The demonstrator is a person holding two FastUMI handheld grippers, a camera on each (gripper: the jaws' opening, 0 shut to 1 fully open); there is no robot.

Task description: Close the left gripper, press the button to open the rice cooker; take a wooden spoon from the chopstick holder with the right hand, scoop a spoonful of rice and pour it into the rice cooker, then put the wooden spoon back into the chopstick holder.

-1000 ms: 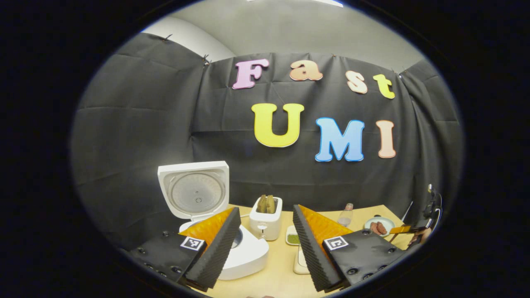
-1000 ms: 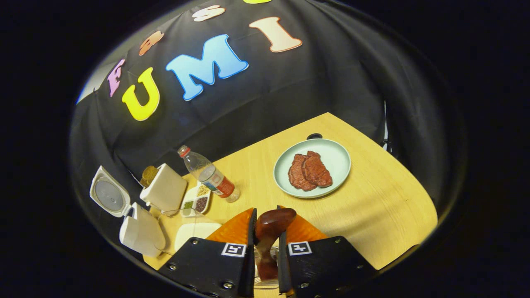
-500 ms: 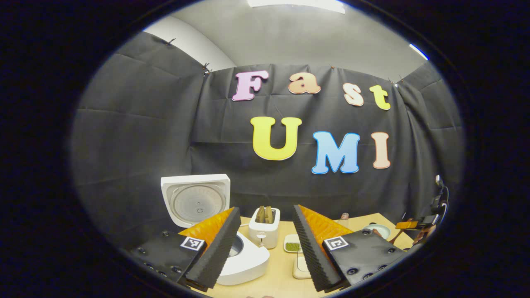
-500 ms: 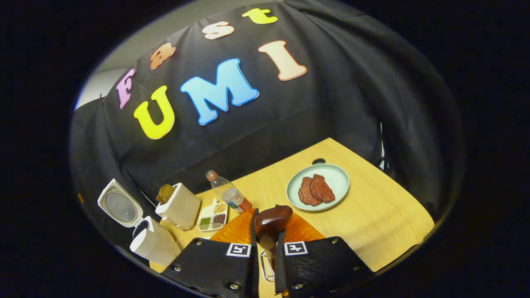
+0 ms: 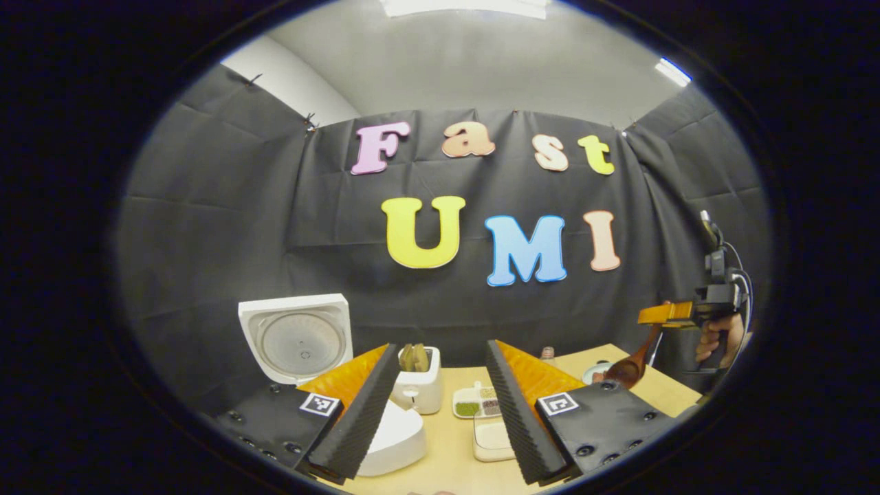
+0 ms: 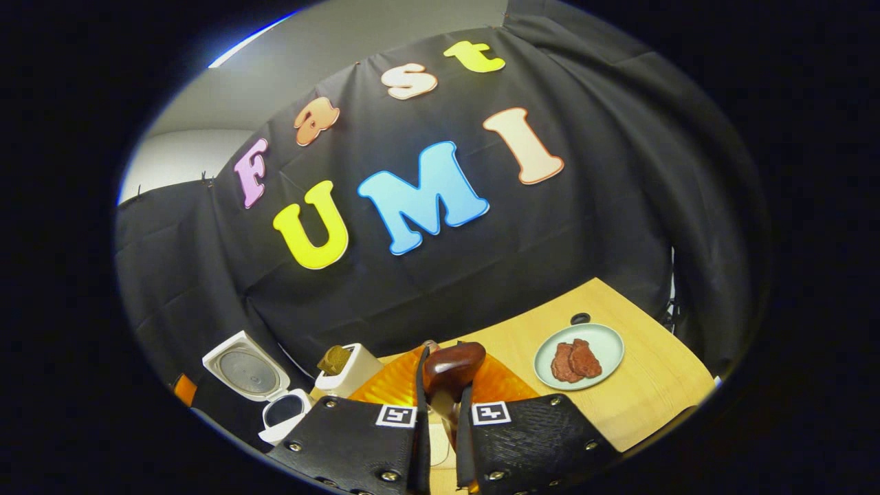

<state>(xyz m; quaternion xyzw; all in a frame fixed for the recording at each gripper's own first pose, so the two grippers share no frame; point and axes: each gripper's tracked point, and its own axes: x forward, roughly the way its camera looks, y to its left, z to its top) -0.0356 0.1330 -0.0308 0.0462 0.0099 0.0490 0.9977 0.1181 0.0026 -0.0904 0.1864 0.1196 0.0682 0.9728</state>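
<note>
While two steaks (image 6: 575,360) wait, right gripper (image 6: 440,375) clamps one wooden spoon (image 6: 450,368).

The right gripper (image 6: 440,385), clamped on the wooden spoon (image 6: 450,368), now rides well above the table (image 6: 653,385), having risen over the past second; the plate of meat (image 6: 579,356) shrinks below it. From the left gripper view, the right gripper (image 5: 663,314) climbs higher at the right edge, the spoon (image 5: 629,368) hanging beneath it.

On the table (image 5: 447,447) the rice cooker (image 5: 385,440) stands at the left, the toaster (image 5: 418,388) just right of it, the divided dish (image 5: 476,407) beside that, and the plate (image 6: 605,344) far right.
</note>
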